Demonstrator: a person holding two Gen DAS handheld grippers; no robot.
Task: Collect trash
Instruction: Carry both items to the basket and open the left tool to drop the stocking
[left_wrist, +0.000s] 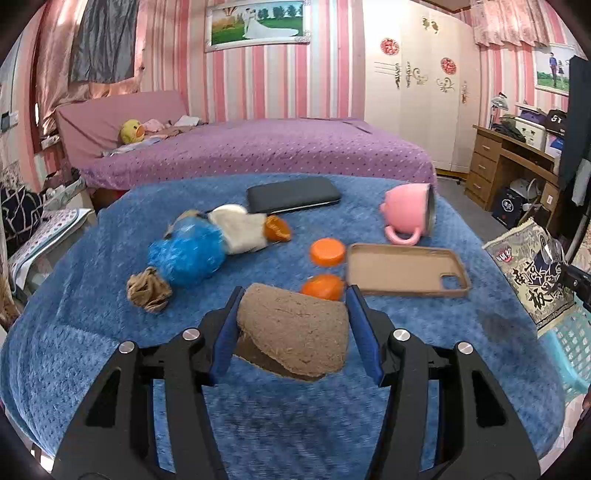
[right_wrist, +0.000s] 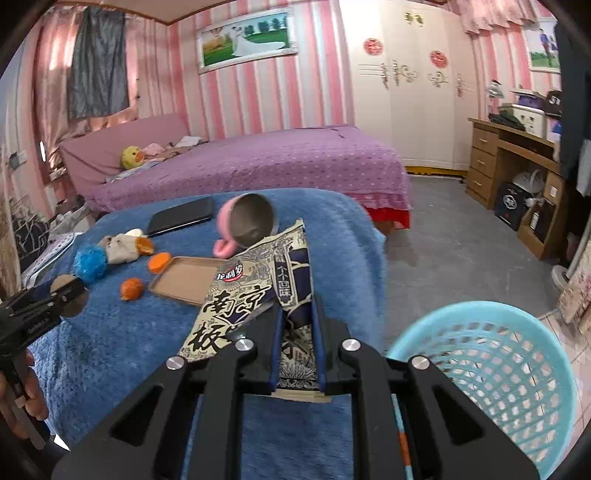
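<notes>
Broadly, the job looks about midway, judged from how things lie: two pieces of trash are in hand and several more wait on the blue blanket (left_wrist: 92, 350) that covers the table. At the table's right edge, low beside it, stands the light blue basket (right_wrist: 498, 369), the likely place for the trash; what shows of its inside through the mesh seems to hold nothing, though its bottom is hidden. Largest of the held pieces is the printed snack wrapper (right_wrist: 255, 295), clamped at its lower end by the right gripper (right_wrist: 297, 321), fingers narrowed onto it, with the sheet lifted over the table edge close to the basket. Next comes the brown cardboard scrap (left_wrist: 295, 325), pinched between the blue pads of the left gripper (left_wrist: 293, 321) and raised a little above the blanket. Left to gather, I judge, are the blue crinkled ball (left_wrist: 188, 254), the white crumpled paper (left_wrist: 240, 229), the brown paper wad (left_wrist: 147, 290), and the orange peel bits (left_wrist: 321, 286). An orange cap (left_wrist: 327, 251) may count as trash too. A black phone (left_wrist: 293, 194), a tan phone case (left_wrist: 406, 269) and a tipped pink mug (left_wrist: 406, 212) probably stay.
</notes>
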